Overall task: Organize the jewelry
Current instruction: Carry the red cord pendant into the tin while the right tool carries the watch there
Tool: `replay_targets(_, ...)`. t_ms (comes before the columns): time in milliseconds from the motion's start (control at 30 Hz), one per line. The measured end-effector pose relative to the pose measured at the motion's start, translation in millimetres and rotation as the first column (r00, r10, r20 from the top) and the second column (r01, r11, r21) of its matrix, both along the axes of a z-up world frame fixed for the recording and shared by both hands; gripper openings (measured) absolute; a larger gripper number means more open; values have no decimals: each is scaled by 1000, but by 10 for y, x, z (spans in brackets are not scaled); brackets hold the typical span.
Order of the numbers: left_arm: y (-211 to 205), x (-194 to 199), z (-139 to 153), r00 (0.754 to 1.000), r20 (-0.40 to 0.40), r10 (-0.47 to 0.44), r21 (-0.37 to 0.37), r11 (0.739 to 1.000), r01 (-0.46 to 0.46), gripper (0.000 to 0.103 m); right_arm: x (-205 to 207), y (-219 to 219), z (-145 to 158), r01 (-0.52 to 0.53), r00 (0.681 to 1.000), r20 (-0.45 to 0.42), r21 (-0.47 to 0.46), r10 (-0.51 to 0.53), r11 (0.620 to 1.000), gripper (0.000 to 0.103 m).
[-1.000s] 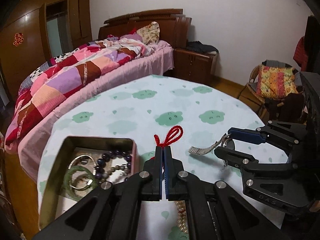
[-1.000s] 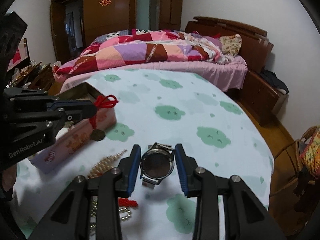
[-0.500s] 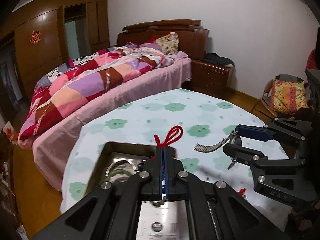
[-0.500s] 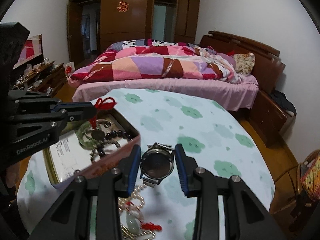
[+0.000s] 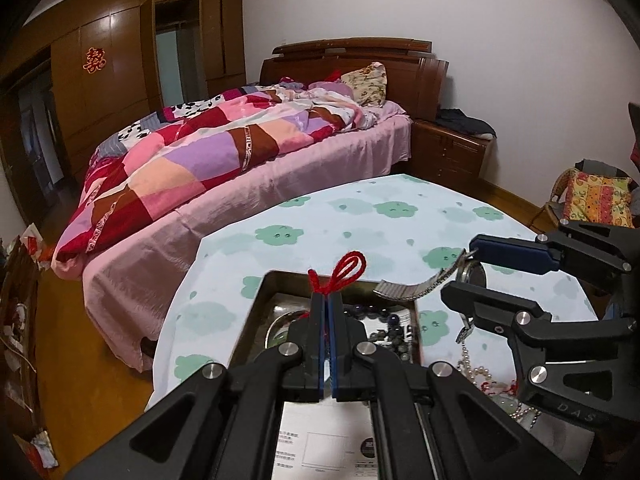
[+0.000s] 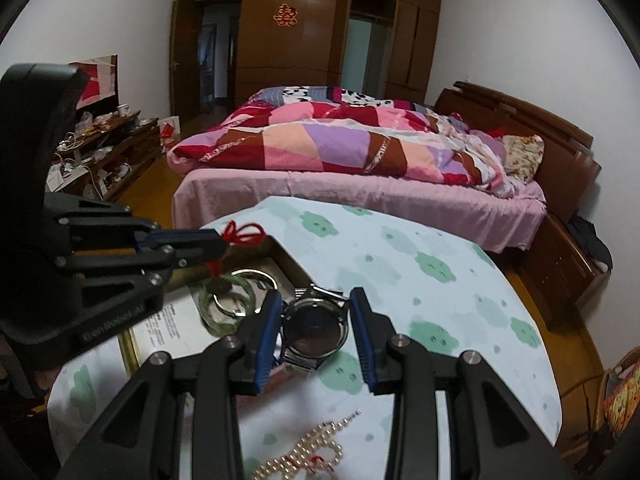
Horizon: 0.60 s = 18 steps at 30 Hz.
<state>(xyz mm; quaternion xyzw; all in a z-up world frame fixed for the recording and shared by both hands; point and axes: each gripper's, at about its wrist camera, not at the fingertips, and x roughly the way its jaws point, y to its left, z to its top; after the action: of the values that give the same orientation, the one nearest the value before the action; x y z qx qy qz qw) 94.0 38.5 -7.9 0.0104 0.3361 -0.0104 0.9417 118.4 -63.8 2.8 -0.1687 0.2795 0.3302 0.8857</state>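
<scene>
Fingers: my left gripper (image 5: 329,308) pinches the red cord (image 5: 347,270); my right gripper (image 6: 316,318) clamps the watch (image 6: 315,325)
Change: both now hang over the tin (image 5: 256,304), carried from the table (image 5: 400,208)
Meaning: ready to lower in

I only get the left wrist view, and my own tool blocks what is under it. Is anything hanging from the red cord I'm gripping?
Observer: Yes. The right wrist view shows a small dark round pendant hanging on the red cord below the left tool.
Operator: Where is it relative to the tin?
Observer: It hangs inside the tin, over the green bangle. I cannot tell whether it touches the bangle.
Operator: And the grip on the watch?
Observer: The right tool clamps the watch by the two sides of its round case.
</scene>
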Motion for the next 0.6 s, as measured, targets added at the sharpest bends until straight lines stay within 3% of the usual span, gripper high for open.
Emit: replay_targets(600, 212, 135, -319, 996, -80, 35, -13, 999, -36, 0, 96, 318, -216, -57, 997, -47, -30, 55, 998, 37)
